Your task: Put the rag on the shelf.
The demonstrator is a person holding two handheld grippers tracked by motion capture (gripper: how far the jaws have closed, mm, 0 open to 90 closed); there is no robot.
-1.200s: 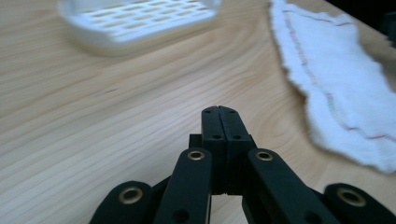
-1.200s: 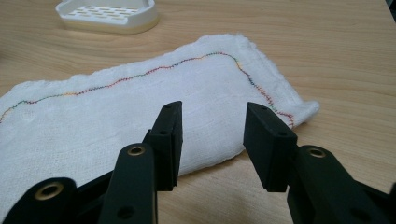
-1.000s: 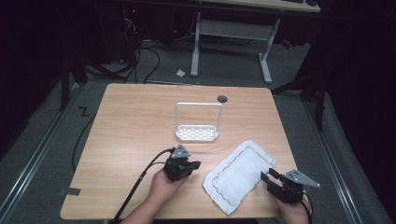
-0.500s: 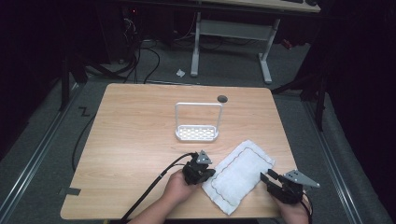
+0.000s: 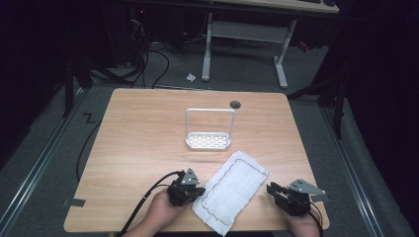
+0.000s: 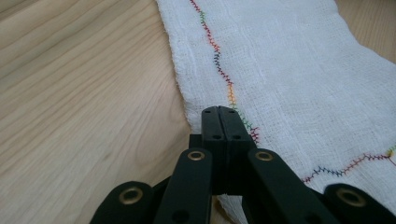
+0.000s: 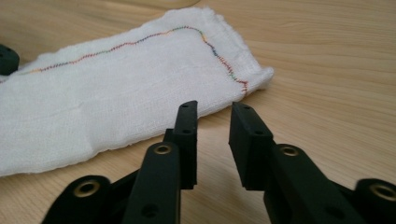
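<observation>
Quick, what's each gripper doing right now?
Left gripper: fingers shut at the white cloth's edge, holding nothing.
Right gripper: fingers open, just been closing, nothing between them.

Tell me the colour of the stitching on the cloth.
Multicoloured zigzag stitching on the white cloth; clearest in the left gripper view.

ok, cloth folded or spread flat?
Folded, it seems: the white cloth lies flat as a narrow strip on the table, and its far end looks rounded and doubled, with stitching inset. How many layers, cannot tell.
</observation>
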